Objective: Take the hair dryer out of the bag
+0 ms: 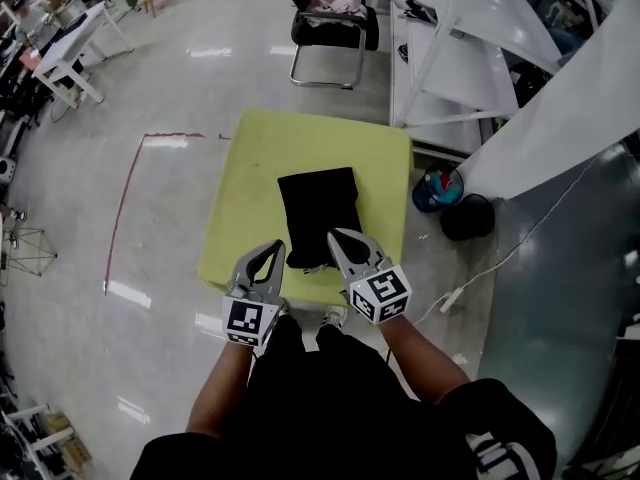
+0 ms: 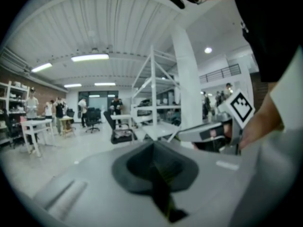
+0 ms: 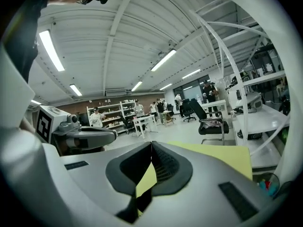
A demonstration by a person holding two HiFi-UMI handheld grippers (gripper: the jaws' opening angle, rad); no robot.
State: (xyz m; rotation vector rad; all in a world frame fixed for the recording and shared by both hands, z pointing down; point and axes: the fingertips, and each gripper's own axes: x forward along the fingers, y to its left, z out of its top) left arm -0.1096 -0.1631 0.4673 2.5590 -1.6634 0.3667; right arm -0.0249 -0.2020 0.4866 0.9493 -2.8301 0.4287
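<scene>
A black bag [image 1: 318, 216] lies flat in the middle of a yellow-green table [image 1: 250, 168]. No hair dryer shows anywhere. My left gripper [image 1: 270, 250] hovers over the table's near edge, just left of the bag's near end, its jaws closed and empty. On the other side my right gripper [image 1: 338, 235] is shut too, with its tips at the bag's near right corner; contact cannot be told. In the left gripper view the jaws [image 2: 152, 144] meet with nothing between them. The right gripper view shows its jaws [image 3: 151, 144] together above the table [image 3: 222, 155].
A black office chair [image 1: 335, 28] stands beyond the table. White shelving [image 1: 470, 58] runs along the right. A blue bucket [image 1: 437, 190] and a black round object [image 1: 468, 218] sit on the floor at the table's right. People stand far off [image 3: 137, 109].
</scene>
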